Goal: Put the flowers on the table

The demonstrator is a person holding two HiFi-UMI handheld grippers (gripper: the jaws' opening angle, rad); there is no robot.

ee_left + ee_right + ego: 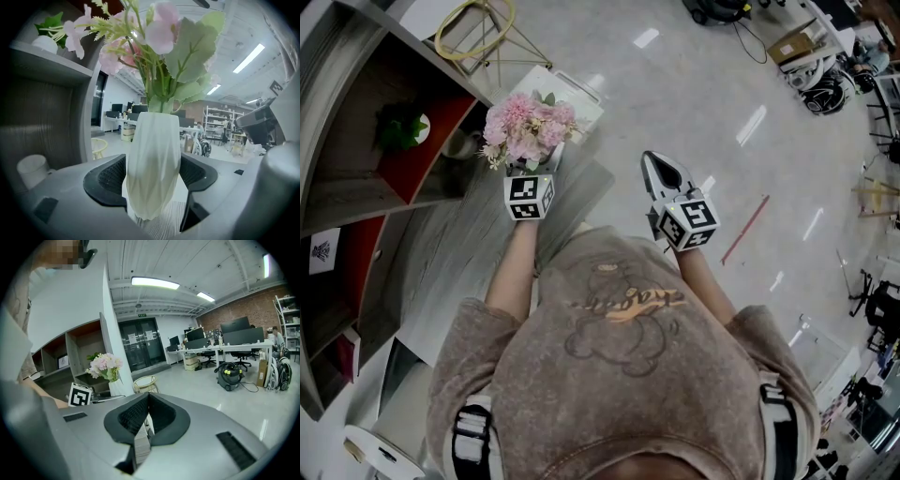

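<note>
Left: shelf unit (356,178), its lower bays cut off by the frame edge.

Left of centre: the left gripper (151,177) has its jaws closed on the mid-body of a white faceted vase (154,140), one pad on each flank. The vase stands upright and carries the pink flowers (528,127) over the far end of the grey wood-grain table (459,244).

The vase looks rigid, smooth and narrower toward its foot, so it would probably slip downward under a loose hold. The spreading bouquet likely makes it top-heavy. The wide middle is judged the best grip site, and the stems appear too soft to bear load.

From the head view the blooms and marker cube hide the vase's foot, so contact with the table cannot be determined.

Right: the right gripper (145,417) has its jaws pressed together with nothing between them, and is held well clear of the vase.
</note>
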